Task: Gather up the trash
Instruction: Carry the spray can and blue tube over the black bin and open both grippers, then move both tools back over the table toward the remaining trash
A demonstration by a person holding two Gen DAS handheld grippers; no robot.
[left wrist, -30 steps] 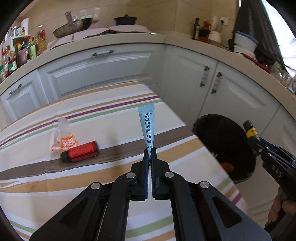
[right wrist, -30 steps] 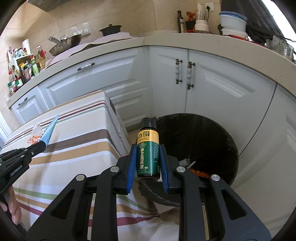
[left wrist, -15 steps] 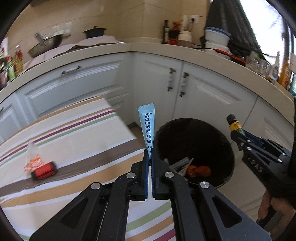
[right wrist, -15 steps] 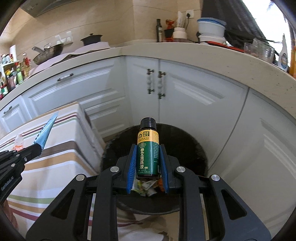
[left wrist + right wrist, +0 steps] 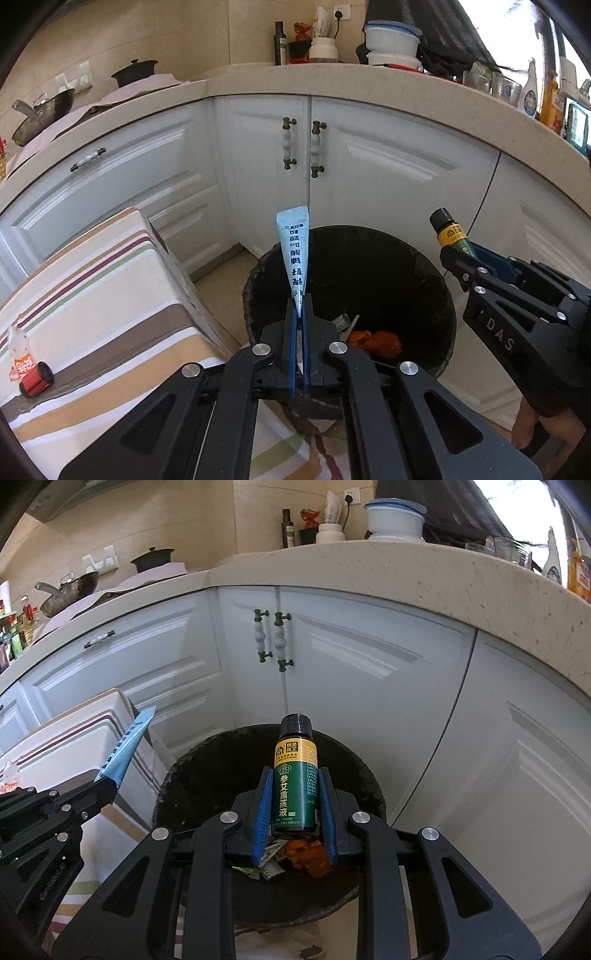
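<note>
My left gripper (image 5: 300, 314) is shut on a pale blue sachet (image 5: 294, 254) that stands up between the jaws, over the near rim of the black trash bin (image 5: 439, 295). My right gripper (image 5: 295, 805) is shut on a small green bottle (image 5: 294, 779) with a black cap, held upright over the bin (image 5: 177, 775). The bottle also shows at the right of the left wrist view (image 5: 448, 232), and the sachet at the left of the right wrist view (image 5: 125, 749). Orange and paper scraps (image 5: 373, 339) lie in the bin.
A striped tablecloth table (image 5: 103, 295) stands left of the bin, with a red cylinder (image 5: 36, 378) and a small clear packet (image 5: 20, 354) on it. White cabinets (image 5: 369, 177) and a counter (image 5: 332, 79) curve behind the bin.
Both grippers have swung right from the table to over the bin, each still holding its item. The bin now fills the middle of both views.
</note>
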